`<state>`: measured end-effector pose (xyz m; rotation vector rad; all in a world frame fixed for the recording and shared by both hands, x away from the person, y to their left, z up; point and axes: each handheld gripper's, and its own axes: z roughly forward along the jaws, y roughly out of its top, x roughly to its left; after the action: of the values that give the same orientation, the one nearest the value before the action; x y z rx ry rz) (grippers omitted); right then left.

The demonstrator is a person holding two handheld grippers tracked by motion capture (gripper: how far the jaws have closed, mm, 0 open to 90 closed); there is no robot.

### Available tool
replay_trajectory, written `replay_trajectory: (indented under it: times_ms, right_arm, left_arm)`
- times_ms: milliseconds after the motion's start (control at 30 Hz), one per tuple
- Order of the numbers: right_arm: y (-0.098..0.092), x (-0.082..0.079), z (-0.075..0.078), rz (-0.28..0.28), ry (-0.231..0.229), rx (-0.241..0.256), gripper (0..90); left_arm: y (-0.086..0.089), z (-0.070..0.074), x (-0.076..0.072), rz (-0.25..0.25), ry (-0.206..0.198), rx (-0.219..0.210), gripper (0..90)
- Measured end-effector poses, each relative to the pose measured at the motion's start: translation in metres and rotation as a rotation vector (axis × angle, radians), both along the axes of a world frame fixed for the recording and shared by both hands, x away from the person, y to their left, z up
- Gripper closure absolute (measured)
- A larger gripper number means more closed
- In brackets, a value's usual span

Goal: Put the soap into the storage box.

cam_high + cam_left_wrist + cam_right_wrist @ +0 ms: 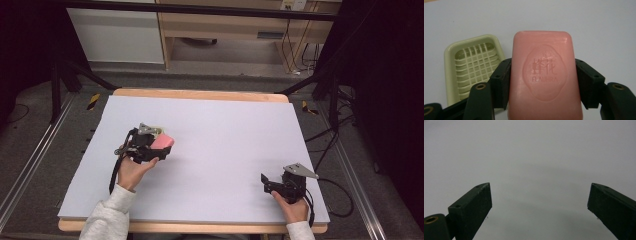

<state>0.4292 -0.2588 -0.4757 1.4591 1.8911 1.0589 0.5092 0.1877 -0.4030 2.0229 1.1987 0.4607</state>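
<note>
The left hand-held gripper [543, 77] clamps a pink soap [545, 75] by its sides, just beside the green dish [449, 65]; the right hand-held gripper [539, 202] gapes wide, empty, near right on the surface [225, 125].

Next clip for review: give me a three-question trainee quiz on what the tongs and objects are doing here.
1. True or false: the left tongs are shut on the pink rectangular soap bar.
2. Multiple choice: the pale green plastic soap dish with a grid floor is (A) holding the soap, (B) empty on the table beside the soap, (C) gripped by the right tongs.
3. Fill in: the right tongs stand ____ over the bare grey table surface.

Key: 1 true; 2 B; 3 open.
</note>
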Motion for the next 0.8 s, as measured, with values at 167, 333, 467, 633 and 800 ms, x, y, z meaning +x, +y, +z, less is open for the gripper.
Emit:
replay_trajectory:
  times_ms: [167, 333, 467, 633, 800]
  right_arm:
    - [0.000, 0.000, 0.000, 0.001, -0.001, -0.002, 5.7]
    - [0.000, 0.000, 0.000, 0.002, 0.000, 0.002, 5.7]
    - [0.001, 0.000, 0.000, 0.003, 0.002, 0.004, 5.7]
    - [0.001, 0.000, 0.000, 0.004, 0.008, 0.008, 5.7]
    - [0.001, 0.001, -0.001, 0.003, 0.001, -0.003, 5.7]
  left_arm:
    - [0.005, 0.002, 0.003, 0.014, -0.004, -0.004, 37.3]
    - [0.008, 0.002, 0.006, 0.023, -0.004, -0.006, 37.3]
    - [0.010, 0.002, 0.007, 0.026, -0.006, -0.002, 37.3]
    - [0.014, 0.002, 0.013, 0.041, -0.008, -0.002, 37.4]
    - [0.020, 0.000, 0.020, 0.065, -0.002, -0.004, 37.4]
